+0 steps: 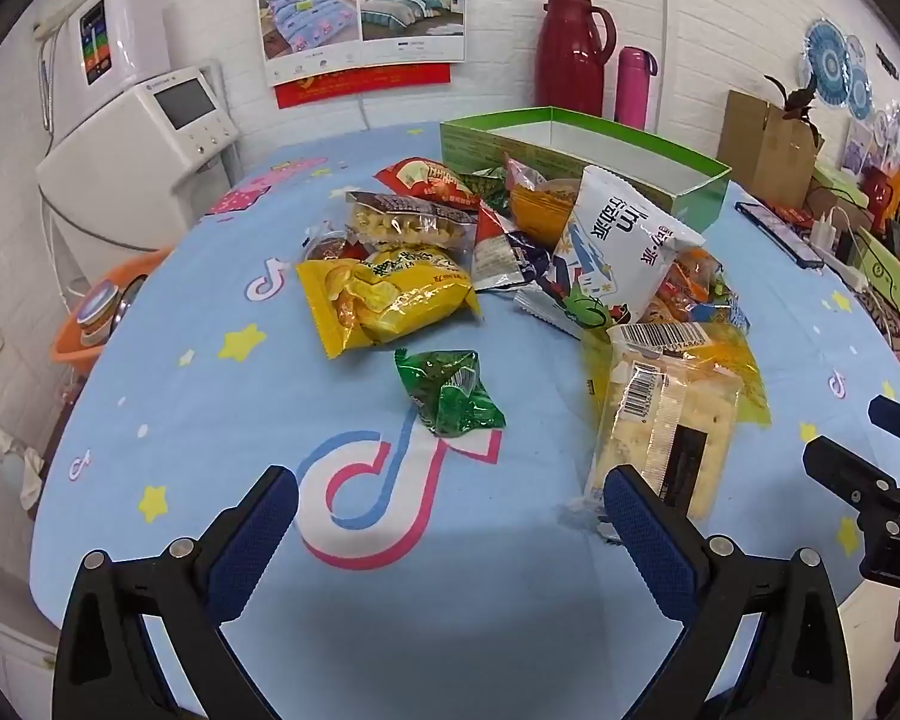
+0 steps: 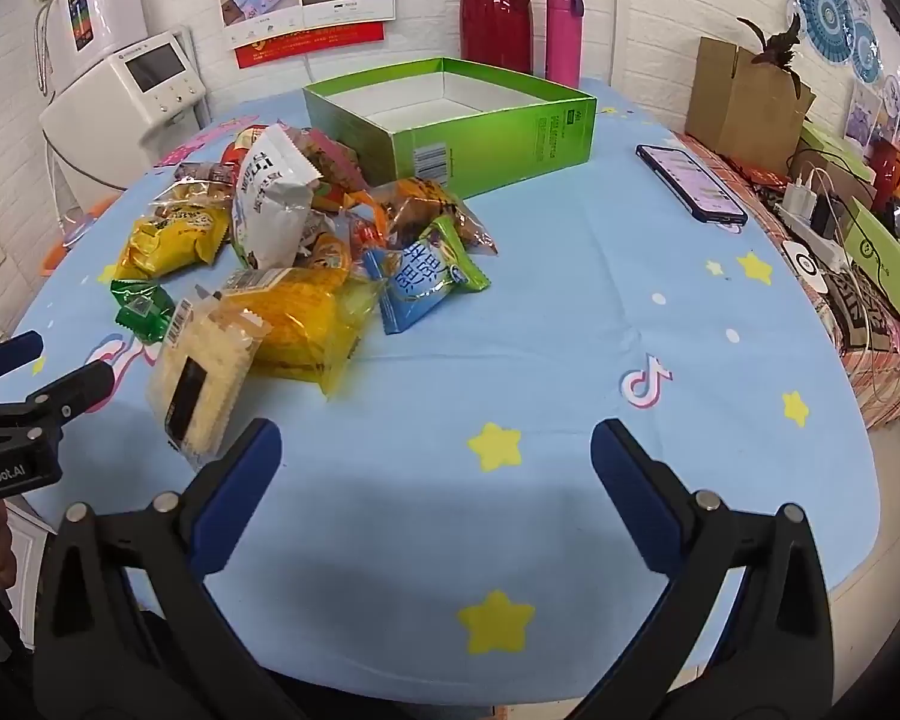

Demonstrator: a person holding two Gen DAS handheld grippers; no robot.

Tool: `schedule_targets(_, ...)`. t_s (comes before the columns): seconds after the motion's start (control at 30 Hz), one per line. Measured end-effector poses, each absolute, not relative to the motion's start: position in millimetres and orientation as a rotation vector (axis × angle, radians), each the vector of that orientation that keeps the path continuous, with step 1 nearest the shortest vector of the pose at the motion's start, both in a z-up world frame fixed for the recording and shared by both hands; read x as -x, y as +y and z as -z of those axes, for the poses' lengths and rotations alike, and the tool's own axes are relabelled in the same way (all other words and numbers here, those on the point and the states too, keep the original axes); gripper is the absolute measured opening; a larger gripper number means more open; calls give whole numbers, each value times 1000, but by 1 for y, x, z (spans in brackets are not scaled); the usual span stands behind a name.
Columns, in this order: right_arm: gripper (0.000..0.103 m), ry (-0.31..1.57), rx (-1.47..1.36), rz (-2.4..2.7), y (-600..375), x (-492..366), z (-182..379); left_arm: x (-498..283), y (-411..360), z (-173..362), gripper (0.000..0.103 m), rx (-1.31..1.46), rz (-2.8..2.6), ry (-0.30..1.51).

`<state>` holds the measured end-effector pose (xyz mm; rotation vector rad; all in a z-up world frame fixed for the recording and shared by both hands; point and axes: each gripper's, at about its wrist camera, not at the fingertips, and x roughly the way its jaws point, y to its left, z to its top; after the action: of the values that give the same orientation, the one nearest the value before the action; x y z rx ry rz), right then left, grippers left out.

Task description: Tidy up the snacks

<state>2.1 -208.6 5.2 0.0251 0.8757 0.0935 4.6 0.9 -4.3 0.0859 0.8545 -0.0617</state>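
A heap of snack packets lies mid-table on the blue cloth: a yellow chip bag [image 1: 384,294] [image 2: 168,234], a white bag [image 1: 618,240] [image 2: 270,198] and a blue packet [image 2: 417,285]. A small green packet [image 1: 450,390] [image 2: 141,306] lies apart at the front. A clear cracker pack [image 1: 666,420] [image 2: 201,378] reaches nearest me. Behind the heap stands an open green box [image 1: 468,144] [image 2: 510,138] with nothing visible inside. My left gripper [image 1: 450,483] [image 2: 69,357] is open and holds nothing; its right finger overlaps the cracker pack's near end. My right gripper [image 2: 437,435] [image 1: 843,429] is open above bare cloth.
A phone [image 2: 693,183] lies right of the box. A red flask [image 1: 570,54] and a pink bottle [image 1: 633,84] stand by the back wall. A cardboard box [image 2: 744,102] and a power strip [image 2: 810,240] crowd the right side. A white appliance [image 1: 144,144] stands left.
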Motion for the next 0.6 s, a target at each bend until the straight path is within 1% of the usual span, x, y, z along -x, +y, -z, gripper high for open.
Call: schedule_targets(0.6,103,880,-16,-88,-202,-5,-4,-5,0,6,103,-76,69,857)
